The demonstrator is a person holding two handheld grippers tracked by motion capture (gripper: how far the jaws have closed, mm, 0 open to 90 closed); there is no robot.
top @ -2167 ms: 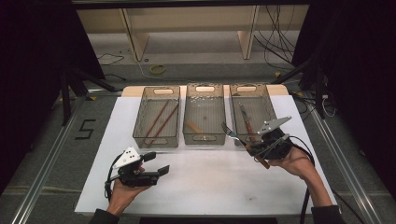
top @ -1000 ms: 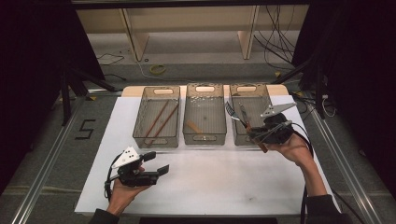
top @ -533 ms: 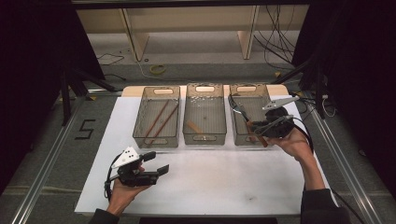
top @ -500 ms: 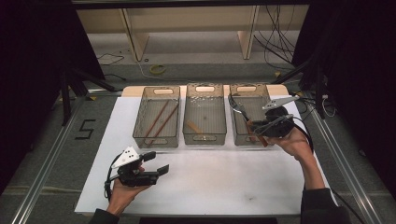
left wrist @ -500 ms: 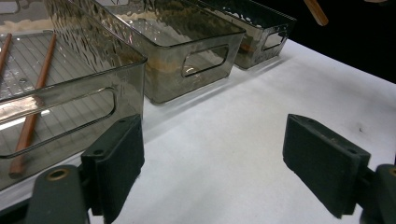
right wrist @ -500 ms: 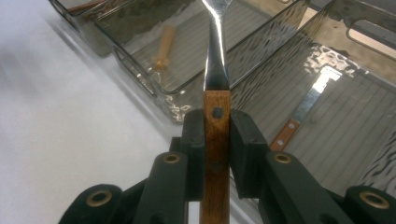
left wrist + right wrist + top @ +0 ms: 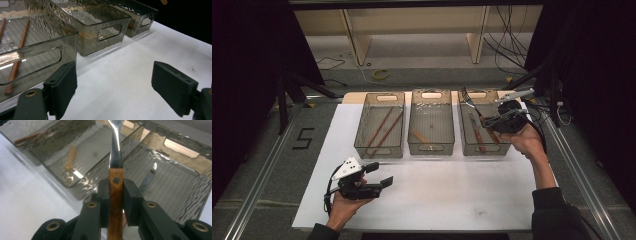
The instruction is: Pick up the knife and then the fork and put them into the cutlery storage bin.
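Over the right bin (image 7: 507, 148) the right gripper (image 7: 488, 121) is clamped tight on a wooden-handled fork (image 7: 472, 105), tines up toward the far end, held above the bin and not lying in it. That bin already has a piece of wooden-handled cutlery (image 7: 477, 133) on its floor. Middle bin (image 7: 431, 148) holds one short wooden piece (image 7: 420, 135), left bin (image 7: 379, 149) has two chopsticks (image 7: 382, 131). Left gripper (image 7: 381, 173) sits near the table's front edge, jaws wide apart, nothing between them.

Wooden-handled metal fork (image 7: 115, 167), handle clamped, tines raised above the right-hand smoky bin (image 7: 499, 146).
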